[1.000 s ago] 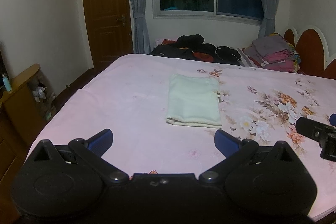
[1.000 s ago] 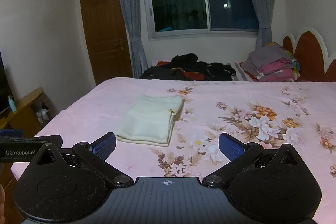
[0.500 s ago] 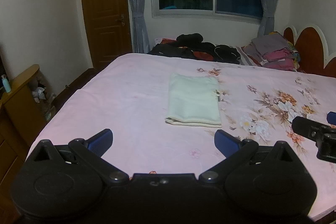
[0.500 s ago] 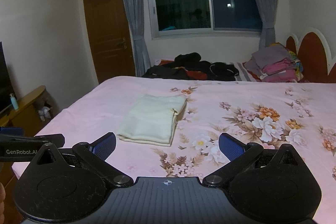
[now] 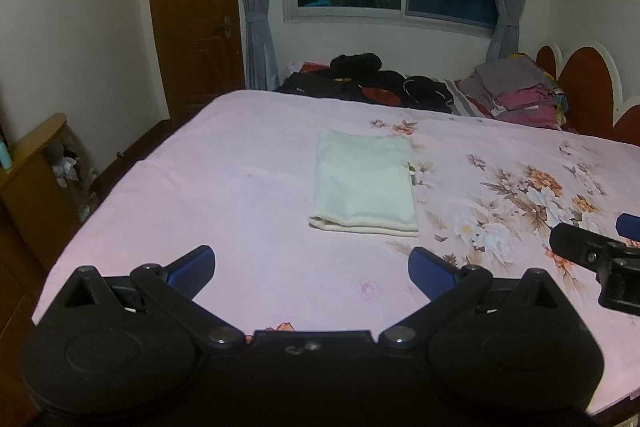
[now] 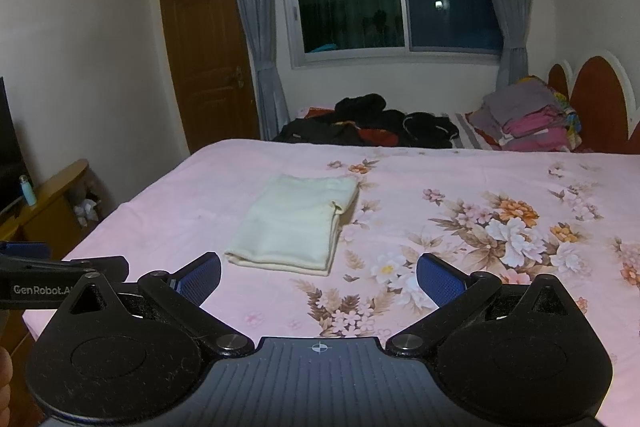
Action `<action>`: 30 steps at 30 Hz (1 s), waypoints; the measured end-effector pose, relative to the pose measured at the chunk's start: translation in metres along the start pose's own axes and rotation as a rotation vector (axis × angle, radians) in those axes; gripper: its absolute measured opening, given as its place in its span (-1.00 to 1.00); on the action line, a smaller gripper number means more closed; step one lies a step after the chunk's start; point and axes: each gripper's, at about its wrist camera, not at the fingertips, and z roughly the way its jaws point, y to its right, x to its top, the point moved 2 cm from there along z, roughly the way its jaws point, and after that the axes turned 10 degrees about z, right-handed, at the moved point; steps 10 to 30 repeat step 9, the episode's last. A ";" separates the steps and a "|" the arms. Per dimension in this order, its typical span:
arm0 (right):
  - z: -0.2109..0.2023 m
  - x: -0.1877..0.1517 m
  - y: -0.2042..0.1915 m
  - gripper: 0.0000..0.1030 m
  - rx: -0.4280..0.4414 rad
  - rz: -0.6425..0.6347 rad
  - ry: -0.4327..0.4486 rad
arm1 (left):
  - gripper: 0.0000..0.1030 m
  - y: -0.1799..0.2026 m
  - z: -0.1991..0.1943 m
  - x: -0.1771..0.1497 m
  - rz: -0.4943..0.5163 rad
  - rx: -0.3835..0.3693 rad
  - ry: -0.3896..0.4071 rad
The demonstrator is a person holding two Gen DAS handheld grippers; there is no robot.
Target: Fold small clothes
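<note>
Pale cream cloth [image 5: 365, 183] lies as a neat, layered rectangle on the pink floral bedspread [image 5: 224, 195], at about 12 o'clock from the left gripper [image 5: 311, 267] and nearer 11 o'clock from the right gripper [image 6: 319, 277]. Its edges look squared and its thick near hem suggests several layers, so I judge this garment's folding done.

Both tongs hang over the near edge of the bed with their blue pads spread wide and nothing between them; neither touches the cloth, which sits well apart from both.

What is left is less certain. At 12 to 1 o'clock, along the far side of the bed, a loose heap of dark clothes [image 6: 372, 121] lies unfolded, and at 2 o'clock a stack of grey and pink items [image 6: 528, 119] already looks folded. Whether the dark heap belongs to the task I cannot tell; if it does, much folding remains, starting with fetching a fresh piece.
</note>
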 end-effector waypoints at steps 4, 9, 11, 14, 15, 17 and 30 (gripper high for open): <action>0.006 0.000 0.002 0.99 -0.003 0.002 -0.009 | 0.95 -0.002 0.009 0.001 0.002 -0.036 0.021; 0.020 -0.002 0.011 0.99 -0.029 0.012 -0.030 | 0.99 -0.005 0.036 0.007 -0.009 -0.048 -0.006; 0.020 -0.002 0.011 0.99 -0.029 0.012 -0.030 | 0.99 -0.005 0.036 0.007 -0.009 -0.048 -0.006; 0.020 -0.002 0.011 0.99 -0.029 0.012 -0.030 | 0.99 -0.005 0.036 0.007 -0.009 -0.048 -0.006; 0.020 -0.002 0.011 0.99 -0.029 0.012 -0.030 | 0.99 -0.005 0.036 0.007 -0.009 -0.048 -0.006; 0.020 -0.002 0.011 0.99 -0.029 0.012 -0.030 | 0.99 -0.005 0.036 0.007 -0.009 -0.048 -0.006; 0.020 -0.002 0.011 0.99 -0.029 0.012 -0.030 | 0.99 -0.005 0.036 0.007 -0.009 -0.048 -0.006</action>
